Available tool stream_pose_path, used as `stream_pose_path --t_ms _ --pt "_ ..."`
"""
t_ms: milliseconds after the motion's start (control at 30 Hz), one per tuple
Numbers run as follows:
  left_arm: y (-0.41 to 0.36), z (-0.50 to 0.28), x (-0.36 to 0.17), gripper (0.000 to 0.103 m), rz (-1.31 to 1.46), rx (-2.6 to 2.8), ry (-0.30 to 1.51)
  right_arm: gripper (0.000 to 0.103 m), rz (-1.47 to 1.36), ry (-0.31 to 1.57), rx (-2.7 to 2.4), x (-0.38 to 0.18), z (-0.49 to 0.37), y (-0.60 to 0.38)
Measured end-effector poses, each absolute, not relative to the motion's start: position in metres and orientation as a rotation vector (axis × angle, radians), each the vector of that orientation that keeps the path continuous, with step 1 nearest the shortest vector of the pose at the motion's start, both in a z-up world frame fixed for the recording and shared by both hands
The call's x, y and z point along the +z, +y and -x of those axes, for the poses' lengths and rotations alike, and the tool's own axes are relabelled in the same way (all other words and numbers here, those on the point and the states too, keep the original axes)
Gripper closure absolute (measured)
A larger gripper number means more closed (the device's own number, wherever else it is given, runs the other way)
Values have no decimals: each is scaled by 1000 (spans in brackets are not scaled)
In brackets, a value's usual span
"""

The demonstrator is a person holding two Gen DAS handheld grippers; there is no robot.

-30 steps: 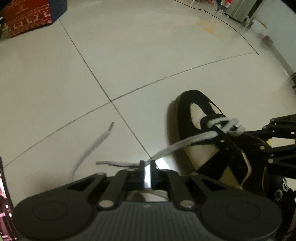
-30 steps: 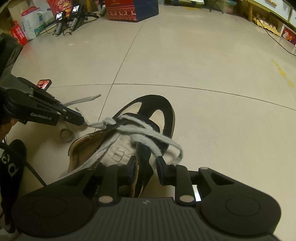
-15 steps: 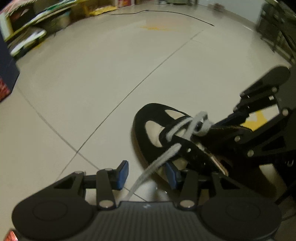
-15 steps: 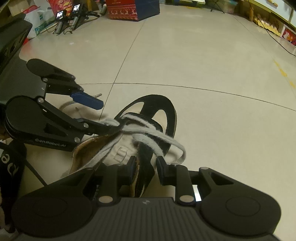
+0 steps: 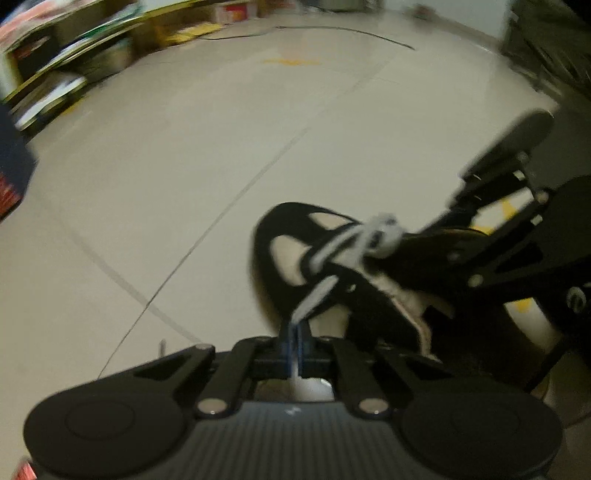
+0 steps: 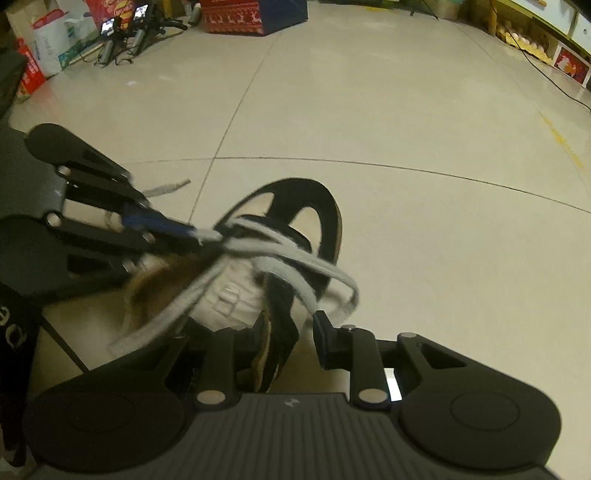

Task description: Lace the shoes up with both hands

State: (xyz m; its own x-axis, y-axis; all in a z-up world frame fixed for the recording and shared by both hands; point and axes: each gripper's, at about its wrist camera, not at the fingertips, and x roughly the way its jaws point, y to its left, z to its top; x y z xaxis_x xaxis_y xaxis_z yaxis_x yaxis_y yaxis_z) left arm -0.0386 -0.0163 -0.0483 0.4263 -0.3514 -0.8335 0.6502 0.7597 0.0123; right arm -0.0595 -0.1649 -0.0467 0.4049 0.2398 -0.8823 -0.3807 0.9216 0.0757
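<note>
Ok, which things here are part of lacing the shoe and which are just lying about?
Job:
- shoe
- white lace
- left gripper, shut on the lace
- right gripper, gripping the shoe's side

Lying about:
- red patterned box
- floor cable
- shelves

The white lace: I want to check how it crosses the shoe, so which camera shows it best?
The right wrist view: the white lace lies sharp across the shoe, with crossings and a loose loop visible. The left wrist view is blurred, showing one strand running into the shut left gripper.
</note>
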Motion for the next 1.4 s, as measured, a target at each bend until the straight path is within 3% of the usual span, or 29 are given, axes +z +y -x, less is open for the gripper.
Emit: stream_pose_path --t_ms 1067,1133,1200,1267,1400 --pt "34 25 -61 99 -128 -193 1218 77 124 1072 384 -49 64 -175" --pt "25 26 -59 96 -126 -245 1217 77 122 1078 385 -49 63 -174" --pt "11 29 -55 72 -162 -320 1193 76 114 1081 386 -49 62 -173" --pt "-5 32 -49 55 -227 -368 1145 76 111 1081 389 -49 62 -173" --pt "-38 29 -41 54 -299 -476 1058 76 113 1081 395 -49 63 -172"
